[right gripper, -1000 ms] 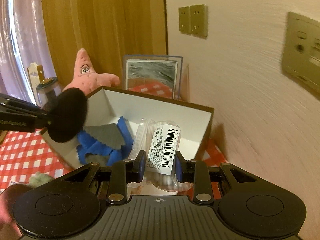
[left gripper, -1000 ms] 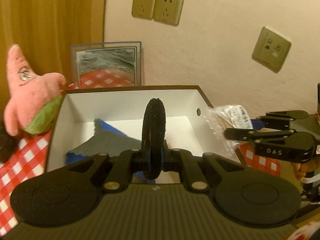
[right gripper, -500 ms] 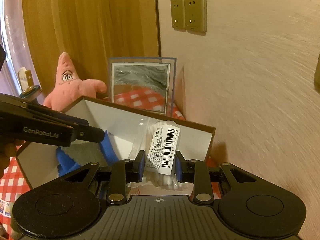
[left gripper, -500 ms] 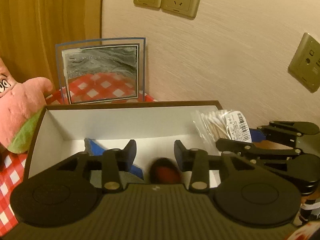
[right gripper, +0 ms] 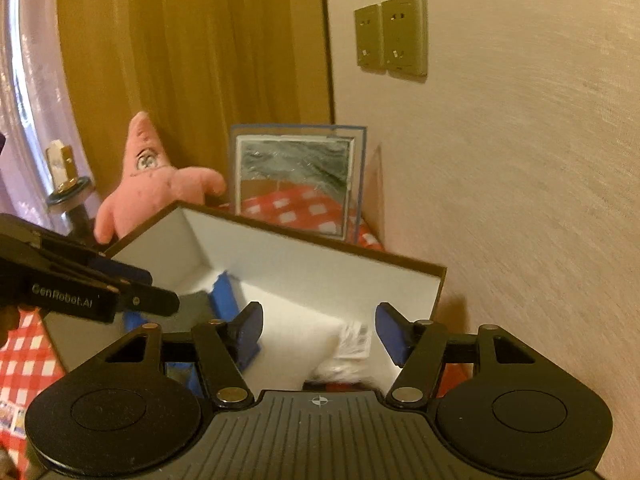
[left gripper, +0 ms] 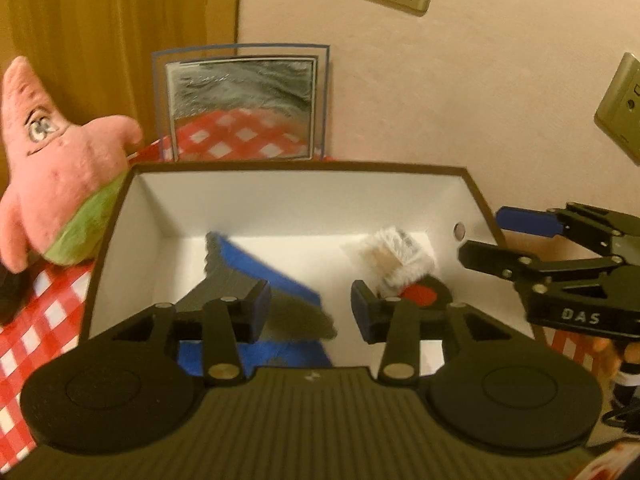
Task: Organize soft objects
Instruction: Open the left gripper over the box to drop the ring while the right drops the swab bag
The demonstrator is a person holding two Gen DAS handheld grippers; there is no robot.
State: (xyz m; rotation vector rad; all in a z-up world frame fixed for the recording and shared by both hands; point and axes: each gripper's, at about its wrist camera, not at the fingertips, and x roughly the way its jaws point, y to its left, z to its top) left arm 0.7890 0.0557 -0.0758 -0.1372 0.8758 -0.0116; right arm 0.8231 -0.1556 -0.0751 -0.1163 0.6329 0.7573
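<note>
Hovering over white-lined cardboard box [left gripper: 476, 196], left gripper [left gripper: 311, 312] jaws opening on nothing, right gripper [right gripper: 319, 330] jaws opening too, crinkly swab packet [left gripper: 394, 258] and red-centred black puff [left gripper: 420, 294] inside beside blue-grey cloth [left gripper: 256, 276], purple curtain [right gripper: 24, 120] only in right view, fuzzy pink starfish plush [left gripper: 60, 176] outside.

Both wrist cameras look down along their fingers, close over the same white-lined box [left gripper: 472, 192], from opposite sides.
</note>
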